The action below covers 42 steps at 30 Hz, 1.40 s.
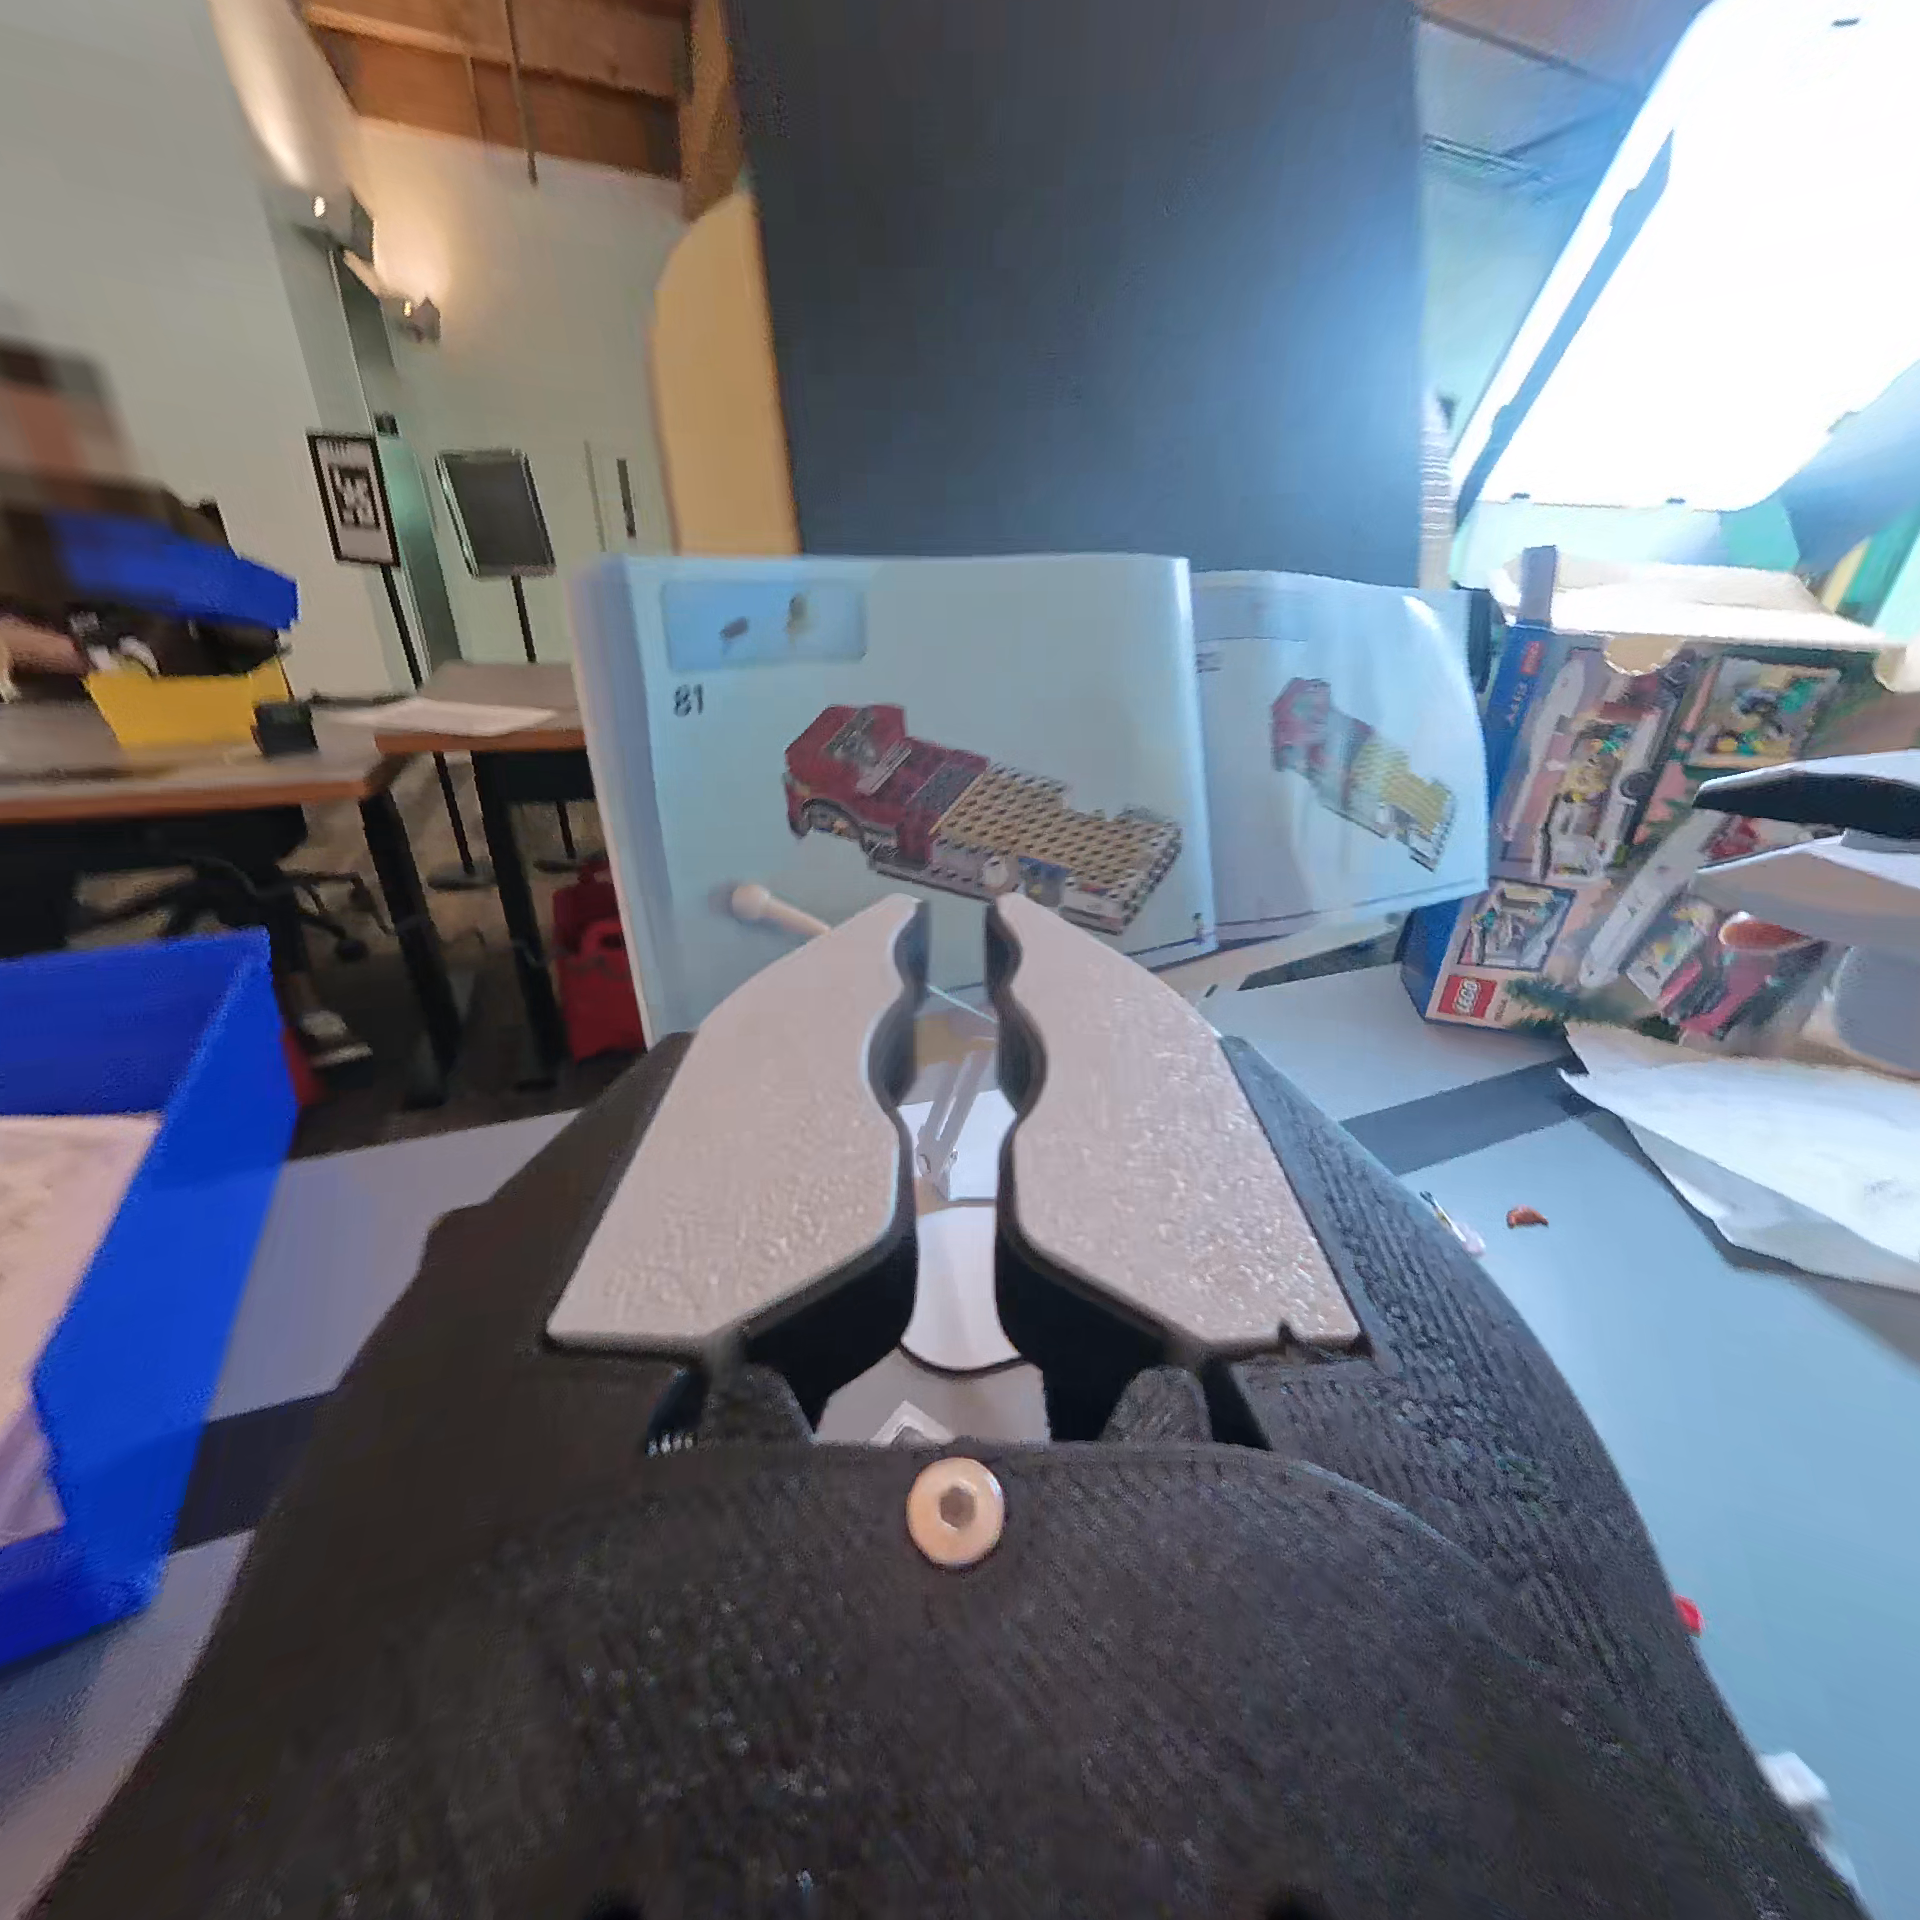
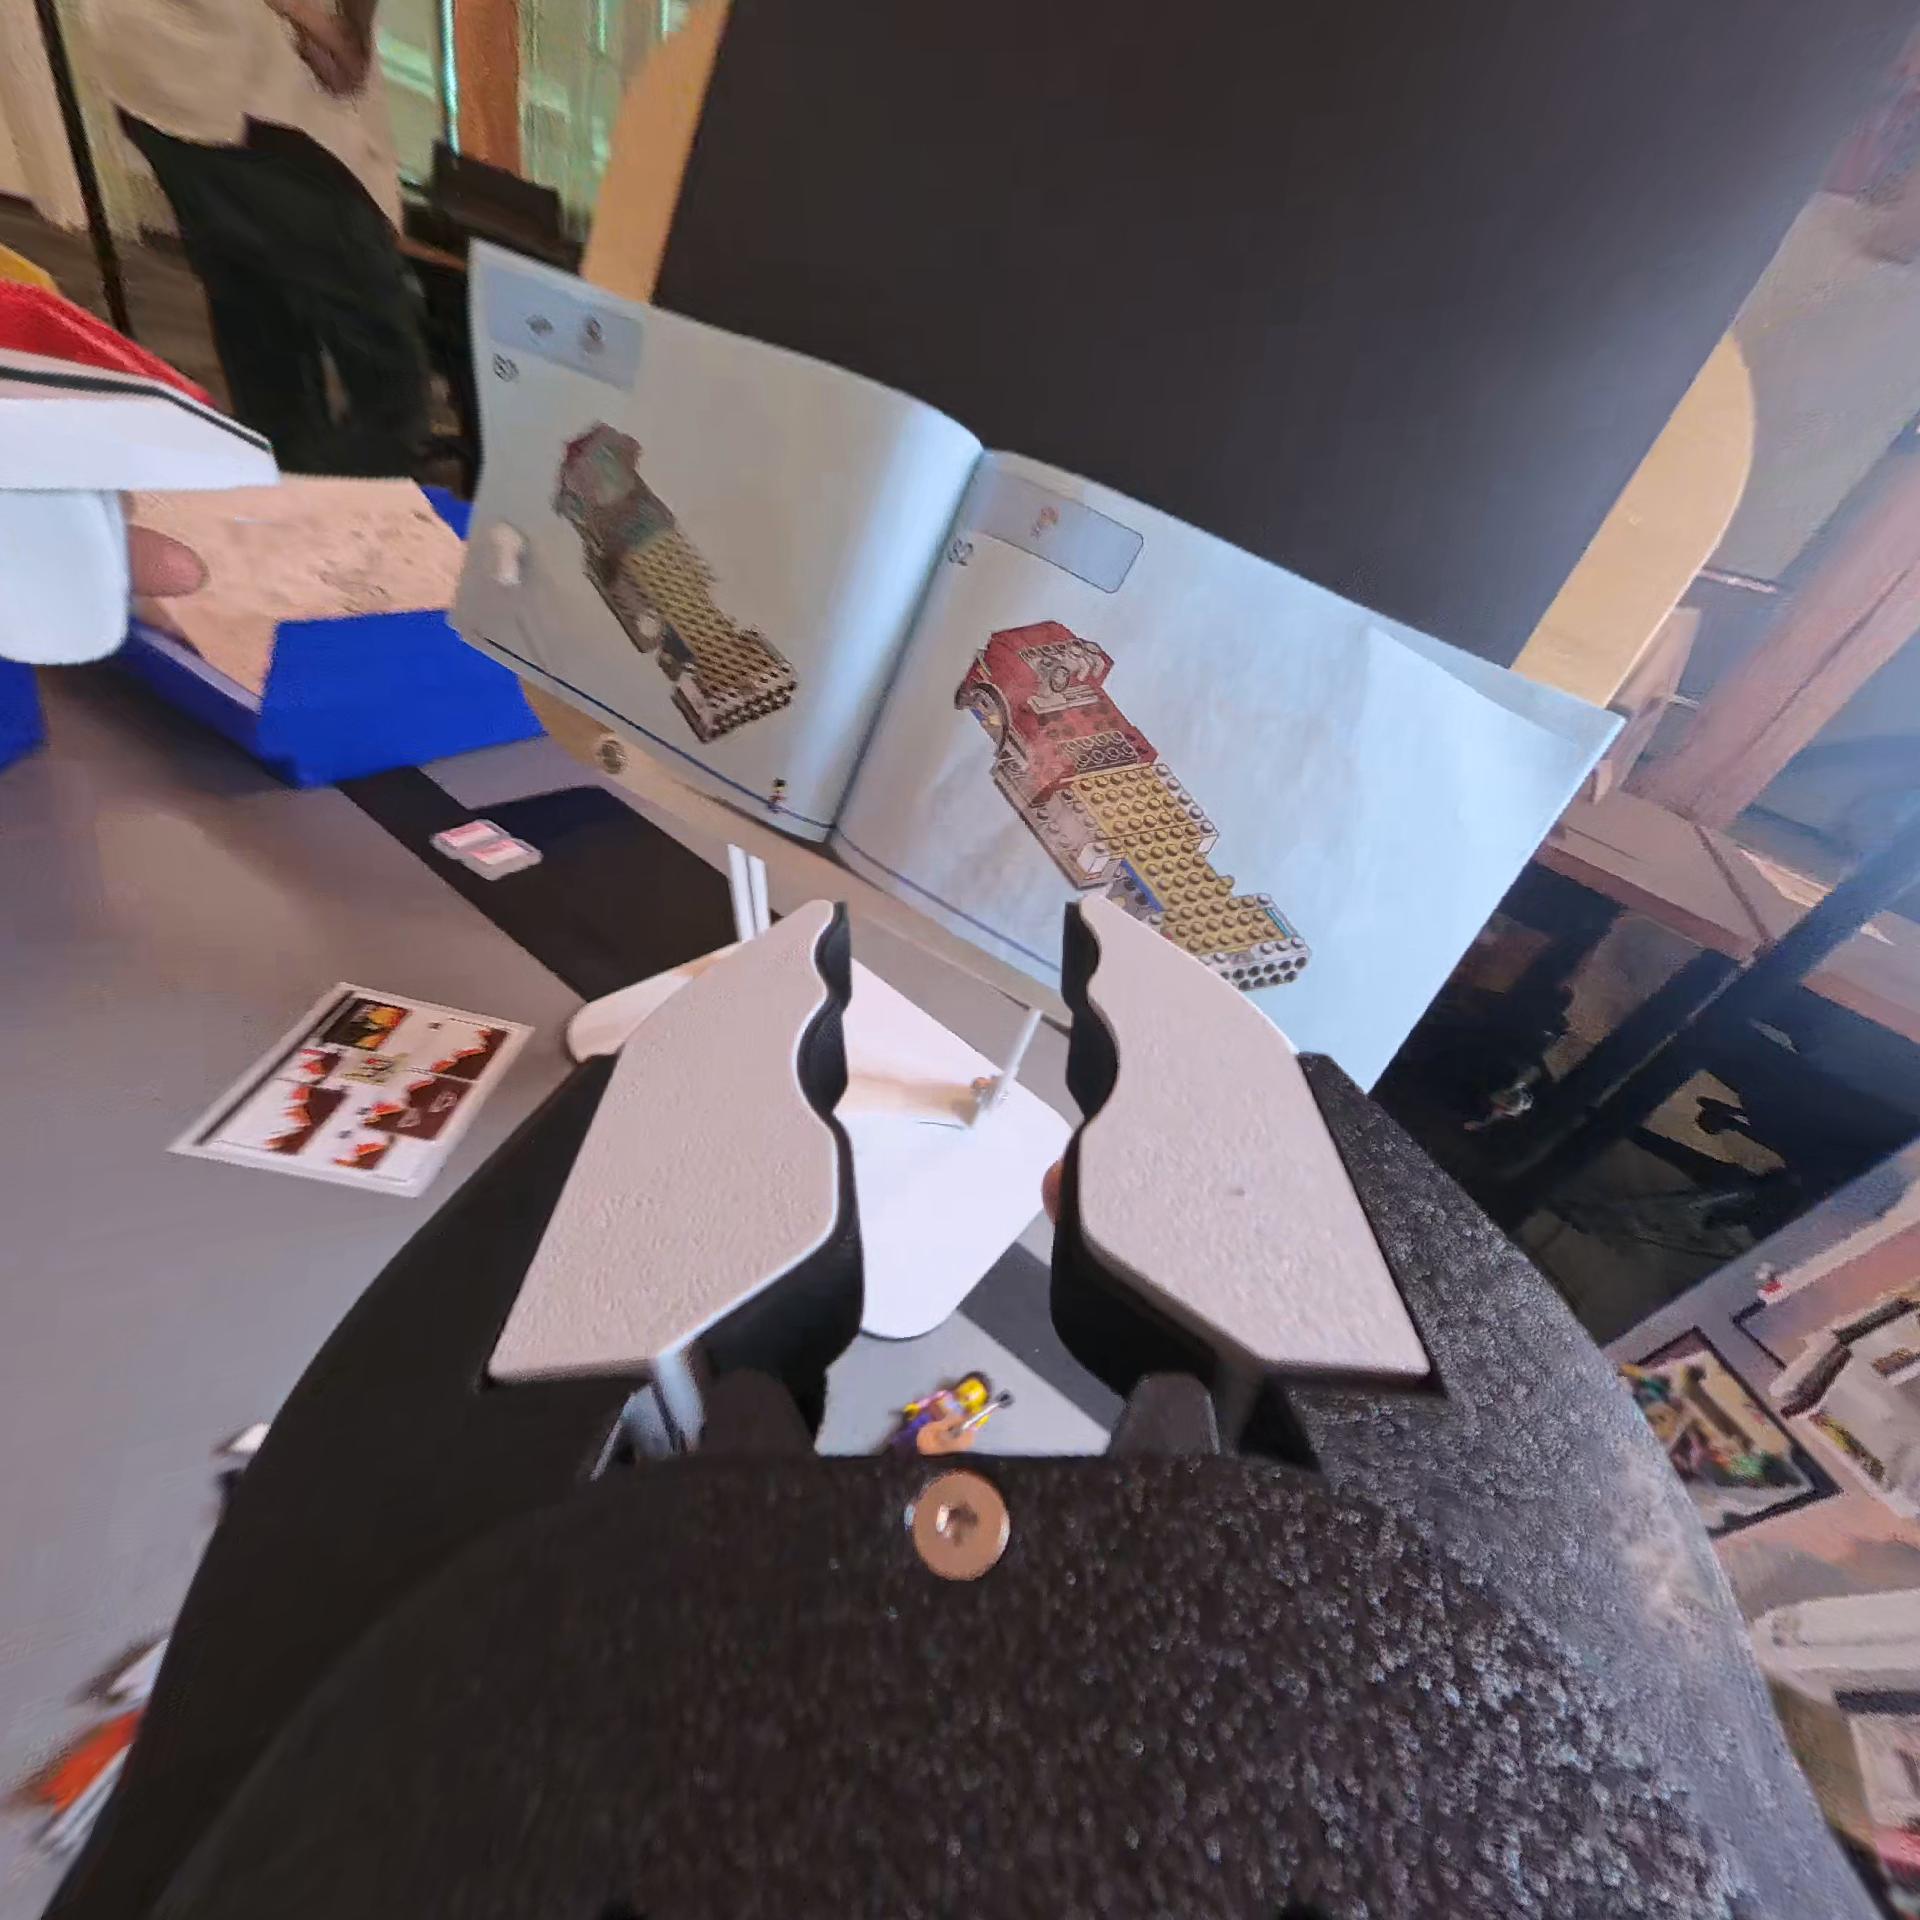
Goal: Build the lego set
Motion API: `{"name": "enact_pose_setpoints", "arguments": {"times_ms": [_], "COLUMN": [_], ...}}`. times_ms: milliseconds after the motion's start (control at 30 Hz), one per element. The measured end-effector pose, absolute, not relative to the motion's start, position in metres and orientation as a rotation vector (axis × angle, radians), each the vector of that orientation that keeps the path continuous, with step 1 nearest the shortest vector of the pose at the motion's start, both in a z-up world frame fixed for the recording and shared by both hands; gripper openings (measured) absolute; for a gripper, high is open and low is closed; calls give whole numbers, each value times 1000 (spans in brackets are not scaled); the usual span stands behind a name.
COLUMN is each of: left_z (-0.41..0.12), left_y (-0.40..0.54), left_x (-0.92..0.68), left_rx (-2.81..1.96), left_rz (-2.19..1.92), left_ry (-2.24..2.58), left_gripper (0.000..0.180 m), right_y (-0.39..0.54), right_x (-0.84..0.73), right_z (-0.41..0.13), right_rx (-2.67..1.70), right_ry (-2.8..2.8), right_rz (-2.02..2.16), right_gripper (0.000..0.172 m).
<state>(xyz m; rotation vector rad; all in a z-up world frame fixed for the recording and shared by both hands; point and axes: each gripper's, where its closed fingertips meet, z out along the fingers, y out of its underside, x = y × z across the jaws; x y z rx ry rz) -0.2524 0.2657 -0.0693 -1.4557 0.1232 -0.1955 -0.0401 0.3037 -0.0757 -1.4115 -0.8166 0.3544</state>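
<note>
An open building-toy instruction booklet (image 1: 935, 675) stands on a white wire stand just beyond my left gripper (image 1: 956, 920). Its pages show a red truck with a tan flatbed. The left gripper's fingers stand a narrow gap apart with nothing between them. In the right wrist view the same booklet (image 2: 1299, 675) leans behind my right gripper (image 2: 956, 925), which is wide open and empty. The stand's white base (image 2: 935, 1174) lies under the right gripper's fingers. A toy minifigure (image 2: 951, 1408) lies on the table below the right gripper.
A blue bin (image 1: 156, 1195) stands at the left and also shows in the right wrist view (image 2: 384, 686). A toy set box (image 1: 1621, 831) and white paper (image 1: 1766, 1164) lie at the right. A sticker sheet (image 2: 353, 1086) and a small pink-white piece (image 2: 483, 847) lie on the grey table. Tip to tip, the grippers are about 20 centimetres apart.
</note>
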Motion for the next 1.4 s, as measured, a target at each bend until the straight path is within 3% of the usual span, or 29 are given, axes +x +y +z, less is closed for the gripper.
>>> {"name": "enact_pose_setpoints", "arguments": {"times_ms": [67,133,333,433,633,900,1233,1400], "left_z": [-59,-53,-66,-95,-165,-222,-221,-151], "left_y": [239,212,142,116,98,102,101,138], "left_x": [-242,-239,-249,-244,-222,-172,-158,-176], "left_rx": [-1451,-1461,-1513,-1558,-1647,-1703,-1687,-1495], "left_rz": [-150,-104,-78,-112,-143,-211,-375,-100], "left_ry": [223,296,359,361,370,585,612,569], "left_gripper": [0,0,0,0,0,0,13,0], "right_y": [277,252,183,159,150,141,139,155], "right_x": [-27,-11,27,37,36,23,-23,-48], "right_z": [-74,-78,-115,-140,-158,-184,-241,-206], "right_rx": [-1405,-1422,-1534,-1526,-1419,-1457,-1610,-1497], "right_ry": [-793,-771,-702,-641,-644,-759,-1170,-1072], "right_rz": [399,449,549,566,601,677,664,653], "right_gripper": [33,0,0,1,20,20,11,11]}}
